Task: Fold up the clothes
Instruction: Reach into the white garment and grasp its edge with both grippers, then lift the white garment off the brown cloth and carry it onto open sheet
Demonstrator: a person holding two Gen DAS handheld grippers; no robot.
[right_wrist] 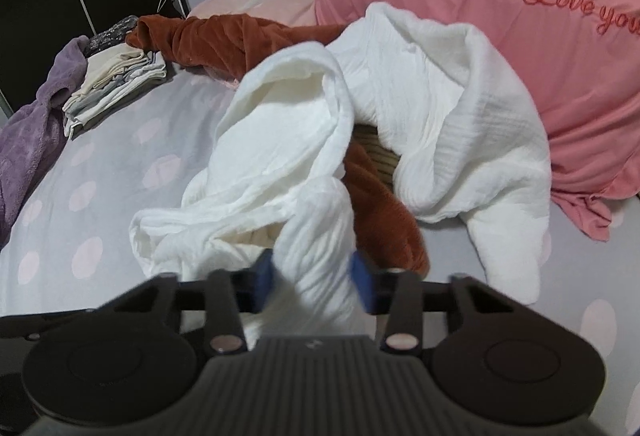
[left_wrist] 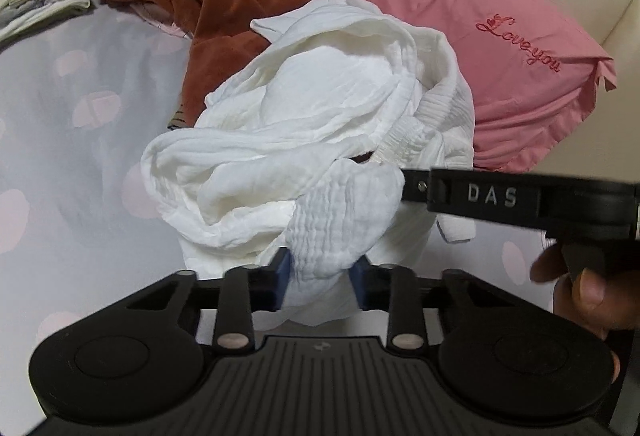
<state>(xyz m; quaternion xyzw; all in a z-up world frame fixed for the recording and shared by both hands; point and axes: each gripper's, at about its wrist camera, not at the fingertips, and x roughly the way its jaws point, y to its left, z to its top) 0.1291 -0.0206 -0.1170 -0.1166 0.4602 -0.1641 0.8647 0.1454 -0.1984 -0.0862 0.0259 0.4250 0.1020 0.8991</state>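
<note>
Left wrist view: left gripper [left_wrist: 320,278] pinches the crumpled white garment [left_wrist: 320,116]; right gripper [right_wrist: 314,282] clamps another bunch. A folded stack [right_wrist: 116,88] waits far left, the brown garment [left_wrist: 180,4] unfolded.

i see soft, even indoor light in both wrist views, with no hard shadows. the white garment [left_wrist: 320,124] is near overexposed. fisheye bending curves the edges, corners vignette dark, and the nearest cloth folds are slightly blurred.

You see a crumpled white crinkle-gauze garment [left_wrist: 320,124] heaped on the bed, just beside the pink pillow [left_wrist: 460,4].
</note>
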